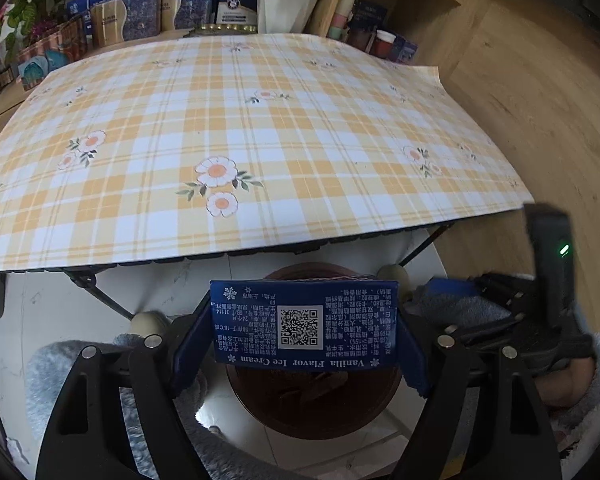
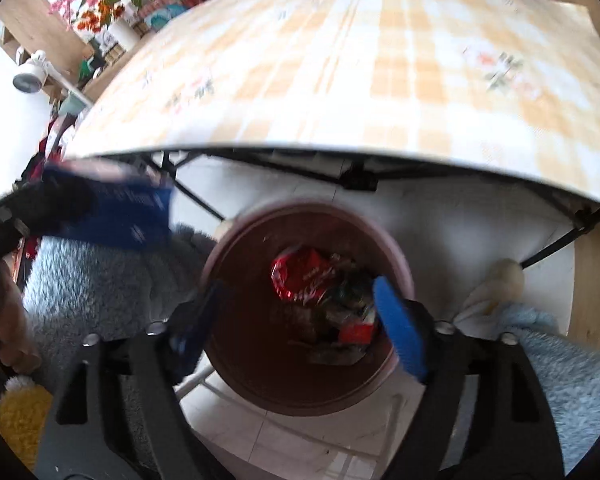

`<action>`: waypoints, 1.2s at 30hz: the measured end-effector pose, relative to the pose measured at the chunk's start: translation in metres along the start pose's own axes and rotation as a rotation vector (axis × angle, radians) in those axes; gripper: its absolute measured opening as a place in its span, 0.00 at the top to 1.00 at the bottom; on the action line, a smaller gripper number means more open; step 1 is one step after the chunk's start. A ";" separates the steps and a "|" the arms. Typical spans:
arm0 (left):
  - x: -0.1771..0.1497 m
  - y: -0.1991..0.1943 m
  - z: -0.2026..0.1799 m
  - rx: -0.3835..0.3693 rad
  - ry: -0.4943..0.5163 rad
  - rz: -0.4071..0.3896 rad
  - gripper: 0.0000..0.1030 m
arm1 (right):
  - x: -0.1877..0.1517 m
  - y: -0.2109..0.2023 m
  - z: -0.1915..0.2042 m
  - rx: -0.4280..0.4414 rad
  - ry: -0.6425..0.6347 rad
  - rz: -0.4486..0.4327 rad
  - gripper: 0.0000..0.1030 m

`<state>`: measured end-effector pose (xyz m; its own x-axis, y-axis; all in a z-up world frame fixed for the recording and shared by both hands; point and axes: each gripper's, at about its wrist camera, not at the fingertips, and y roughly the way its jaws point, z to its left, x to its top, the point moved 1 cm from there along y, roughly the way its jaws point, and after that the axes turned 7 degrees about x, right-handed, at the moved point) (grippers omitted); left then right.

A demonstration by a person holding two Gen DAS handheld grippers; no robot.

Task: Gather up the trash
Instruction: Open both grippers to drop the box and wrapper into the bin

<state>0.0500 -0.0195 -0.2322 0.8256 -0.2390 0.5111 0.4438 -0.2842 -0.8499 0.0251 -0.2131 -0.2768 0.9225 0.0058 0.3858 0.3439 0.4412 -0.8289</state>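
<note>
My left gripper (image 1: pixel 300 344) is shut on a blue ice cream box (image 1: pixel 304 322) with a QR code, held above the round brown trash bin (image 1: pixel 316 412) on the floor. The box also shows blurred at the left of the right wrist view (image 2: pixel 128 212). My right gripper (image 2: pixel 296 320) is open and empty, right over the bin's rim (image 2: pixel 400 264). Inside the bin lie a crushed red can (image 2: pixel 300 276) and other wrappers (image 2: pixel 352 328).
A folding table with a yellow plaid floral cloth (image 1: pixel 228 140) stands just beyond the bin. Boxes, flowers and shelves (image 1: pixel 172 4) line the far side. Grey fluffy slippers (image 2: pixel 100 280) and white floor tiles (image 2: pixel 292 436) surround the bin. My right gripper's body (image 1: pixel 548 280) is at the right.
</note>
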 end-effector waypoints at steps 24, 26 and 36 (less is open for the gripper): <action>-0.032 0.085 -0.024 -0.008 0.133 0.310 0.07 | 0.033 -0.100 -0.011 -0.123 0.000 -0.292 0.09; -0.033 0.085 -0.024 -0.003 0.134 0.315 0.06 | 0.033 -0.101 -0.009 -0.125 -0.006 -0.294 0.09; -0.019 0.051 -0.026 0.023 0.128 0.157 0.06 | 0.036 -0.115 -0.004 -0.159 -0.022 -0.323 0.07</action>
<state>0.0483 -0.0536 -0.2816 0.8349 -0.3954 0.3829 0.3219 -0.2134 -0.9224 0.0190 -0.2670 -0.1692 0.7583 -0.0910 0.6455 0.6417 0.2784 -0.7147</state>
